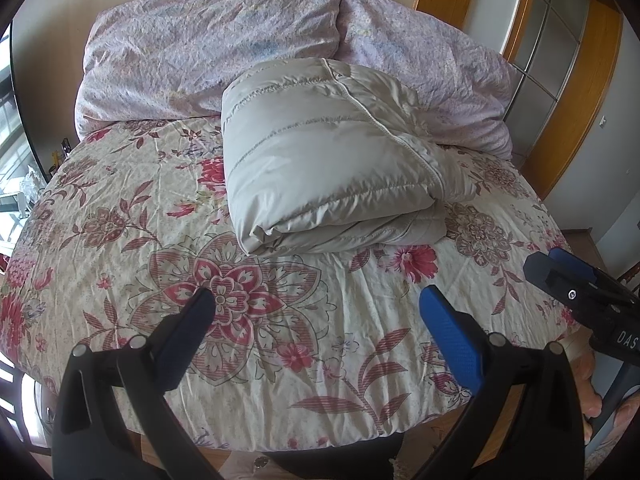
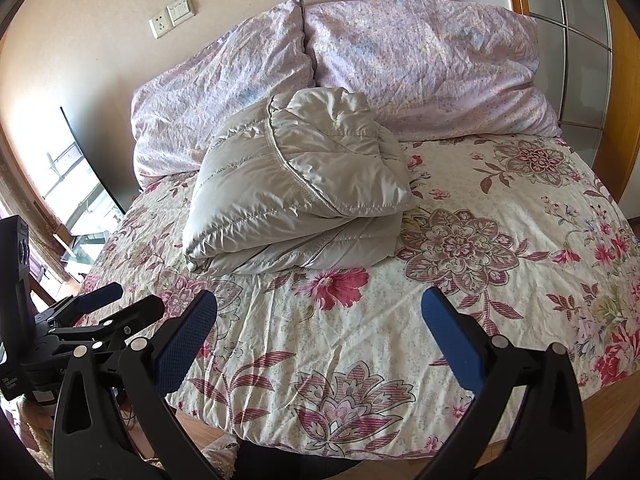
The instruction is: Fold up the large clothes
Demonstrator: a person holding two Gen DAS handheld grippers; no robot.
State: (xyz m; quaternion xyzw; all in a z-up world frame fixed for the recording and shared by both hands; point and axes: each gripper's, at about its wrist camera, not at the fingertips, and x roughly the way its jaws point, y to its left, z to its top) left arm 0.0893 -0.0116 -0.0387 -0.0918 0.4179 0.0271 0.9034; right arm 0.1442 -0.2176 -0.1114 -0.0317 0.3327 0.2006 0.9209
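Observation:
A beige quilted down jacket [image 1: 320, 152] lies folded into a thick bundle on the floral bedspread [image 1: 160, 280], its far end against the pillows; the right wrist view shows the jacket [image 2: 296, 188] left of centre. My left gripper [image 1: 316, 304] hovers open over the bedspread near the bed's front edge, well short of the jacket, with nothing between its fingers. My right gripper [image 2: 320, 312] is also open and empty, at a similar distance from the bundle. The right gripper [image 1: 576, 284] shows at the right edge of the left wrist view, and the left gripper [image 2: 120, 304] at the lower left of the right wrist view.
Two lilac pillows [image 2: 420, 68] lean against the wall at the head of the bed. A wooden-framed wardrobe door [image 1: 560, 52] stands to the right, a window [image 2: 76, 200] to the left. The bed's wooden front edge [image 2: 600, 412] lies just below the grippers. A hand [image 1: 588, 392] holds the right gripper.

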